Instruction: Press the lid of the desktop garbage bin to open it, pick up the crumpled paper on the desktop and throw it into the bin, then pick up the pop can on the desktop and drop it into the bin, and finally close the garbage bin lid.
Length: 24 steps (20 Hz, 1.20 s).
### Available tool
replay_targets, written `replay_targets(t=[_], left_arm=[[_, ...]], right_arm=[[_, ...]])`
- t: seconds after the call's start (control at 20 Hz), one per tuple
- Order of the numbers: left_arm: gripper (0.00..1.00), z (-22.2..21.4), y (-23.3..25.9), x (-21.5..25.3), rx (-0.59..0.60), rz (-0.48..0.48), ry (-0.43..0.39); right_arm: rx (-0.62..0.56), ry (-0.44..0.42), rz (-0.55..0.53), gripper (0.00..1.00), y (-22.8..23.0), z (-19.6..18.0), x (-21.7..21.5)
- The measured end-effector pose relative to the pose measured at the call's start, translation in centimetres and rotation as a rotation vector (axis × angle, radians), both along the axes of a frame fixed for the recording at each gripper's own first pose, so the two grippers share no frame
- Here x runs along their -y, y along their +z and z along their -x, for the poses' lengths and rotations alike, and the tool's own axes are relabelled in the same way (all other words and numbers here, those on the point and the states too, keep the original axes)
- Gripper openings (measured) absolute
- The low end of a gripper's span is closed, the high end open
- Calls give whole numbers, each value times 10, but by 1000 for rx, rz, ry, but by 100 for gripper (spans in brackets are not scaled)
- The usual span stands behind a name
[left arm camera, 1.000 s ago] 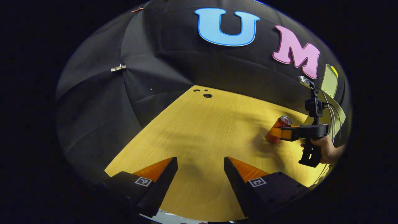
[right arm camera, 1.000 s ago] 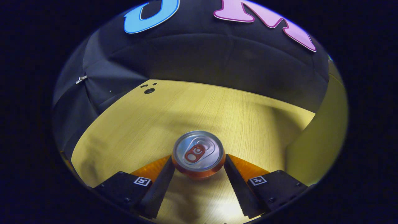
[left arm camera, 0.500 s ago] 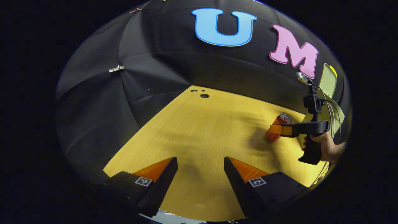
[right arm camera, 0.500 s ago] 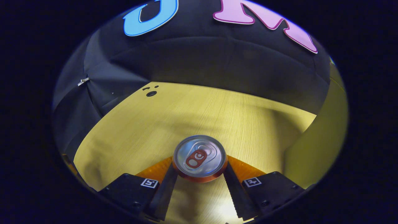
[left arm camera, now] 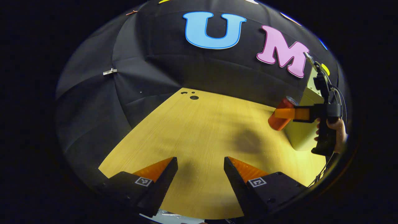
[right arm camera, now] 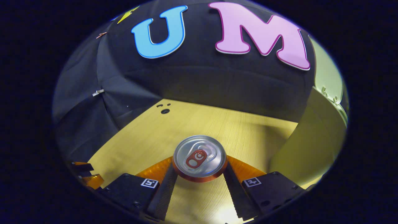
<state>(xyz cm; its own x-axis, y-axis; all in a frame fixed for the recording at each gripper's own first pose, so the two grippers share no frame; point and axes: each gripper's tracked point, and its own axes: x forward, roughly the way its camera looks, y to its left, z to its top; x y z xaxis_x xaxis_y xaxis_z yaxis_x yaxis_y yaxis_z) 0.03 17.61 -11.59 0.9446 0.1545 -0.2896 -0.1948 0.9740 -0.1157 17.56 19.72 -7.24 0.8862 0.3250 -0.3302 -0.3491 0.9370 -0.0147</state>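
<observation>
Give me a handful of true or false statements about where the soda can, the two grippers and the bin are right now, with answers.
1. The right gripper is shut on the red aluminium pop can. True.
2. The can stands on the yellow wooden desktop. False: it hangs above it, lifted.
3. The left gripper holds crumpled paper. False: it is open, holding nothing.
4. The pale green garbage bin is beside the raised can. True.

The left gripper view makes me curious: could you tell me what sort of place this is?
Probably a recording booth, not a home: a black cloth wall encloses a wooden desk, and a hand holds the right tool, shut on a can.
</observation>
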Motion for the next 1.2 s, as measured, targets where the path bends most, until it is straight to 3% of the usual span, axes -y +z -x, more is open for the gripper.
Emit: replay_targets(t=[0.25,0.5,0.9,1.05,1.2], left_arm=[[96,16,-10,21,-10,4,-64],[96,19,-8,39,-3,-33,-145],[96,12,16,72,34,-82,-228],[96,8,19,86,21,-90,-232],[96,4,29,88,44,-104,-174]], right_arm=[[101,10,-29,83,65,38,17],[196,-35,-70,83,126,64,49],[265,-141,-109,83,171,85,122],[283,-143,-119,83,179,80,142],[296,-157,-139,83,188,66,165]])
